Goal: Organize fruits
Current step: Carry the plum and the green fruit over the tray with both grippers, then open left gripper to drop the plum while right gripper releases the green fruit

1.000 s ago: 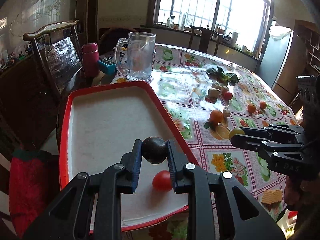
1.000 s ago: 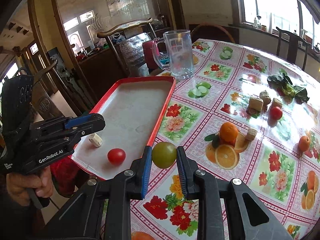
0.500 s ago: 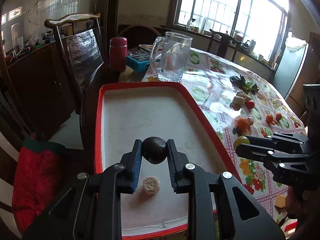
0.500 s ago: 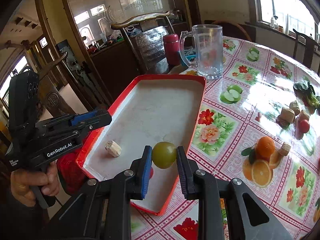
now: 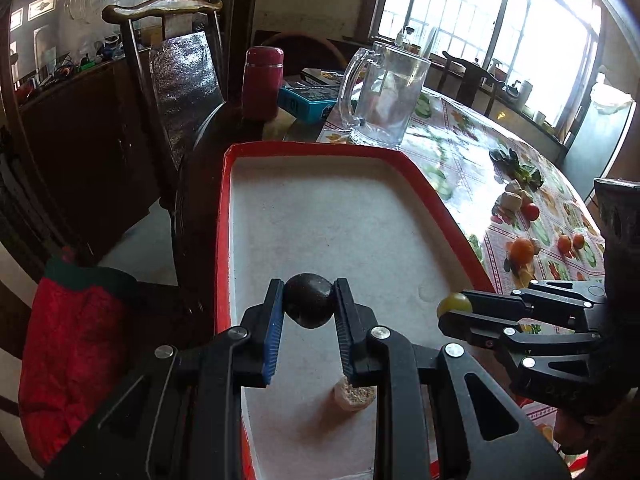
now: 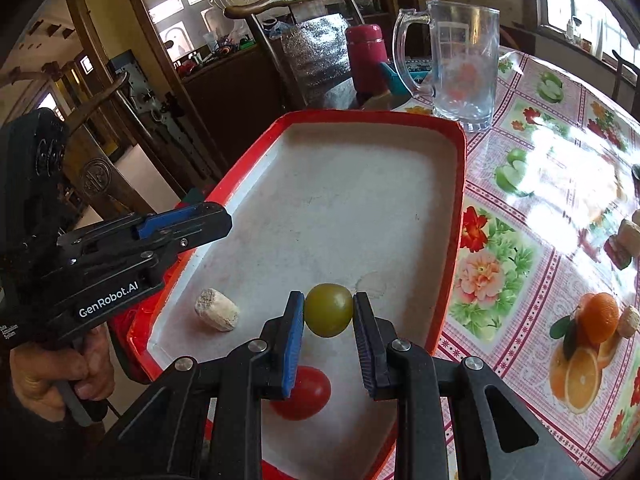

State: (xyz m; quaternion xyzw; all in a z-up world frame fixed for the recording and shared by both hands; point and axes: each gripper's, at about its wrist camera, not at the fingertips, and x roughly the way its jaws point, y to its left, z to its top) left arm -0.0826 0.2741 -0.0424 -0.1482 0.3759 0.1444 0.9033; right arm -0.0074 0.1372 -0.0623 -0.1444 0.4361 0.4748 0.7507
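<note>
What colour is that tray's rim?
Red, around a whitish floor. The tray shows it best in the right wrist view.

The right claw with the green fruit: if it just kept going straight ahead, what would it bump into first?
Probably the white floor of the red tray, since the right claw points forward and down over it, holding the green fruit. Nothing else seems to lie ahead, though depth is uncertain.

Daylight floods in through the windows (image 5: 484, 36) — glare on the tablecloth (image 6: 568, 168), dim room behind, fisheye-bent edges.

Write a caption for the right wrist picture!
Right hand-held gripper holds a green fruit over the red tray.
</note>
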